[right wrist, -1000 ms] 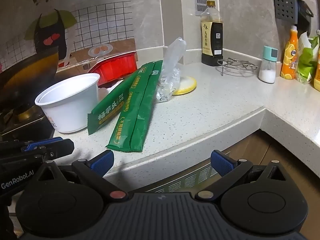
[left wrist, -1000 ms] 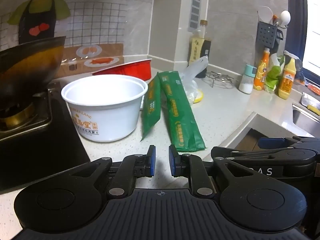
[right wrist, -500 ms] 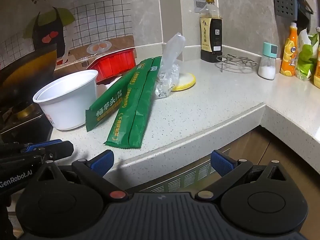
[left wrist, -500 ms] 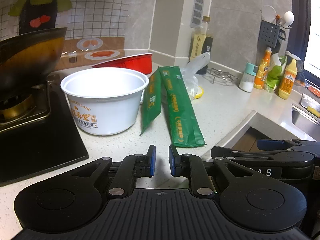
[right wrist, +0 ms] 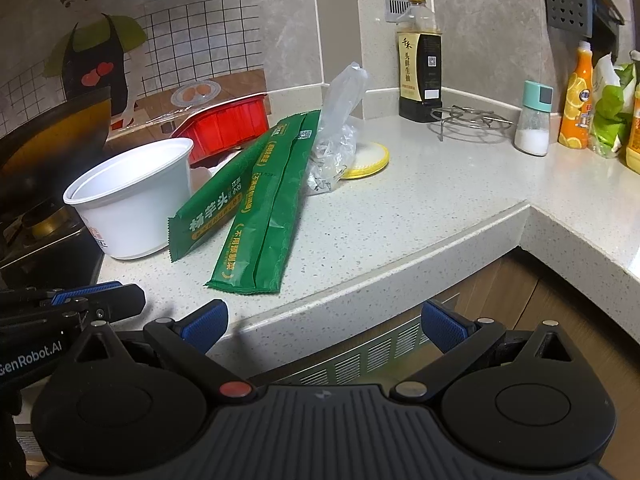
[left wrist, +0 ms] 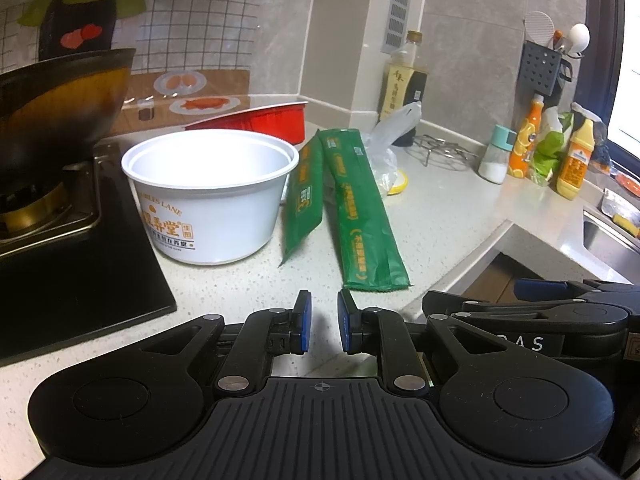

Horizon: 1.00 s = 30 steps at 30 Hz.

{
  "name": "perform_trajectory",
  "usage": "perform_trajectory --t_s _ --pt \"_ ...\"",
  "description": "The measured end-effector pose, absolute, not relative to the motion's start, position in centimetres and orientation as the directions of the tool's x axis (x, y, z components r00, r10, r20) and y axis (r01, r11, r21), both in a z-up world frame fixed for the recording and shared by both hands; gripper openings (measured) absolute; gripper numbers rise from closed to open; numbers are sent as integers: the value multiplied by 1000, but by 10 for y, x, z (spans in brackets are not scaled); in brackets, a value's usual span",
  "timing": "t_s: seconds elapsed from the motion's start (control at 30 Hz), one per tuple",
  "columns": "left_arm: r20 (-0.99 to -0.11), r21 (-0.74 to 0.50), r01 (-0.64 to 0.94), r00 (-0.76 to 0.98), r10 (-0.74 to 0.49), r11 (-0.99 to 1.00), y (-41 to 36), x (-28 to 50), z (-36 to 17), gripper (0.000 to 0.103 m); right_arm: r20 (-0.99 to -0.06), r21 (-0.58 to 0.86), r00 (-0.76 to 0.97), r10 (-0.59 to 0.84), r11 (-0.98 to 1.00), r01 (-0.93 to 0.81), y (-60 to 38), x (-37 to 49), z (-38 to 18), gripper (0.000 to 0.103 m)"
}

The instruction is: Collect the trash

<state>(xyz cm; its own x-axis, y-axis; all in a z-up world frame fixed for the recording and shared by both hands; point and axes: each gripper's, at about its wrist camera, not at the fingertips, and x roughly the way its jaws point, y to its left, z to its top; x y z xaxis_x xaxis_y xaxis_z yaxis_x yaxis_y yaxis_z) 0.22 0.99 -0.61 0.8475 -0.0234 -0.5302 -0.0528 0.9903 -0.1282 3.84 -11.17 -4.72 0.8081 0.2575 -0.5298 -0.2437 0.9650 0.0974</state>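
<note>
Nothing has been picked up yet. The left gripper (left wrist: 322, 322) hangs low over the front of the worktop (left wrist: 440, 216), its jaws nearly together with a narrow gap between them and nothing in it. The right gripper (right wrist: 324, 324) sits just off the worktop's front edge, jaws spread wide and empty, probably readied for a bulky grab.

The trash lies ahead of both sets of jaws. Straight out from the left jaws are two long green snack wrappers (left wrist: 360, 208), flat and side by side. Ahead and to their left stands an empty white noodle bowl (left wrist: 212, 196), upright beside the stove (left wrist: 72, 272), with a red plastic tray (left wrist: 272, 120) behind it. Beyond the wrappers, a crumpled clear plastic bag (right wrist: 338, 128) rests against a yellow-rimmed lid (right wrist: 370, 158). The wrappers, being nearest, look like the easiest first pick.
</note>
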Motion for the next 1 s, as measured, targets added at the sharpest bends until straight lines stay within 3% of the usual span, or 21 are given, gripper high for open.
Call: perform_trajectory --t_s 1.0 --pt "-540 -155 -50 841 -42 987 12 0 -8 18 -526 89 812 253 966 -242 -111 35 -45 103"
